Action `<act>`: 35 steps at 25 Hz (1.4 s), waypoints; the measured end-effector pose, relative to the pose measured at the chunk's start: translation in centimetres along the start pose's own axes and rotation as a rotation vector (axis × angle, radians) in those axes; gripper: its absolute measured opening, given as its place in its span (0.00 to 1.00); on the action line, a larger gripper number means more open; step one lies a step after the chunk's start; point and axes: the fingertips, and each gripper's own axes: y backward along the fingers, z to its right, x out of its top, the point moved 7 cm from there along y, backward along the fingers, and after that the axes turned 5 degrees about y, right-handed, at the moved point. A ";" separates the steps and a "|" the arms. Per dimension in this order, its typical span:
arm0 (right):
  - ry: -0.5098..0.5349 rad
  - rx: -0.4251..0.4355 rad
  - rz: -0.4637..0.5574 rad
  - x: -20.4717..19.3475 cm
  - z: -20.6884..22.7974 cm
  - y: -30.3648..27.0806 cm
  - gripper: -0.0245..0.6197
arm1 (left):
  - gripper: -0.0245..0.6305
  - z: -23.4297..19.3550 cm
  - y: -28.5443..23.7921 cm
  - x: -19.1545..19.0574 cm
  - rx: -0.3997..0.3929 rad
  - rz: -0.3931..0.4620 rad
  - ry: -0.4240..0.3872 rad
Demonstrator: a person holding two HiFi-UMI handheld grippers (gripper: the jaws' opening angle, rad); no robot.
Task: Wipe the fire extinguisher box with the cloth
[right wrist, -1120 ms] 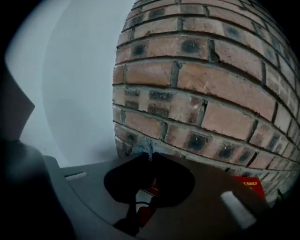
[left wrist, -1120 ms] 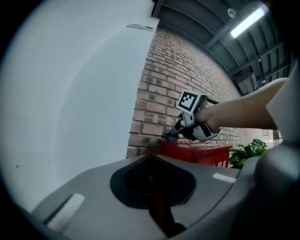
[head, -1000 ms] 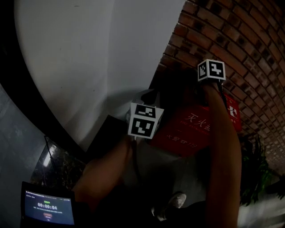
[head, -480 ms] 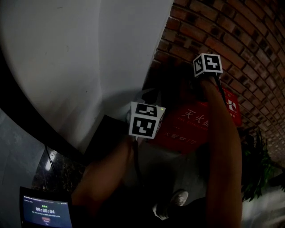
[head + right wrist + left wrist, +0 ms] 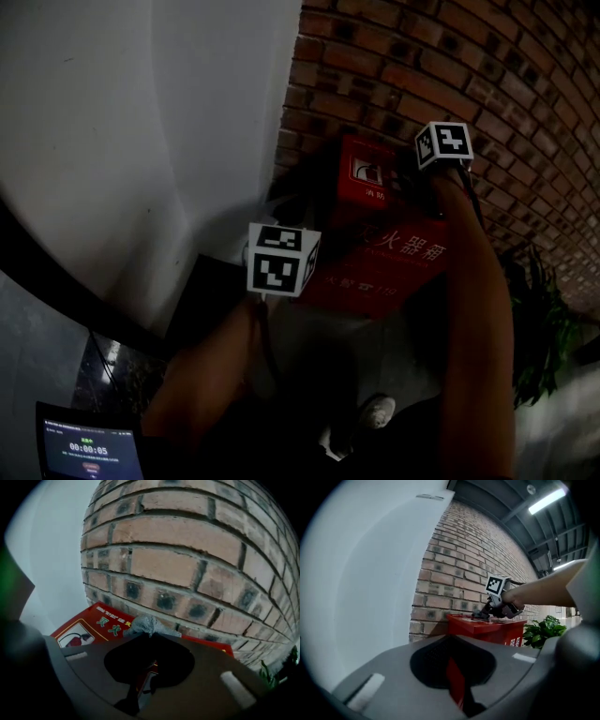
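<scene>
The red fire extinguisher box (image 5: 380,248) stands against a brick wall (image 5: 422,66), and its top shows a printed extinguisher picture (image 5: 77,639). My right gripper (image 5: 150,637) is shut on a grey mesh cloth (image 5: 149,624), which rests on the box top close to the bricks. From the left gripper view that right gripper (image 5: 481,616) sits low on the box's lid (image 5: 485,623). My left gripper (image 5: 452,641) hovers short of the box's left front, jaws together with nothing between them. Its marker cube (image 5: 281,261) shows in the head view.
A white curved wall (image 5: 141,141) meets the bricks left of the box. A green plant (image 5: 539,319) grows to the box's right. A small lit screen (image 5: 86,455) sits at the bottom left. A shoe (image 5: 370,417) shows on the grey floor below.
The head view has swung, so the box's top panel now shows. The right gripper stays at the back of the lid by the wall. The left gripper's cube has drifted slightly left.
</scene>
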 end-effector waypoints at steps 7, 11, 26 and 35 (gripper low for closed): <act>-0.065 -0.045 -0.022 -3.1 6.6 1.0 0.10 | 0.04 0.7 -0.7 -0.6 -0.008 -0.016 -0.010; -0.096 -0.073 -0.033 -4.7 9.9 1.6 0.10 | 0.04 1.2 -1.1 -0.9 -0.010 -0.024 -0.016; -0.144 -0.105 0.019 -7.4 14.0 3.2 0.10 | 0.04 2.1 -1.5 -0.8 -0.008 -0.029 -0.015; -0.072 0.074 0.096 -3.7 3.7 4.8 0.10 | 0.04 1.7 0.7 0.4 0.010 -0.015 0.029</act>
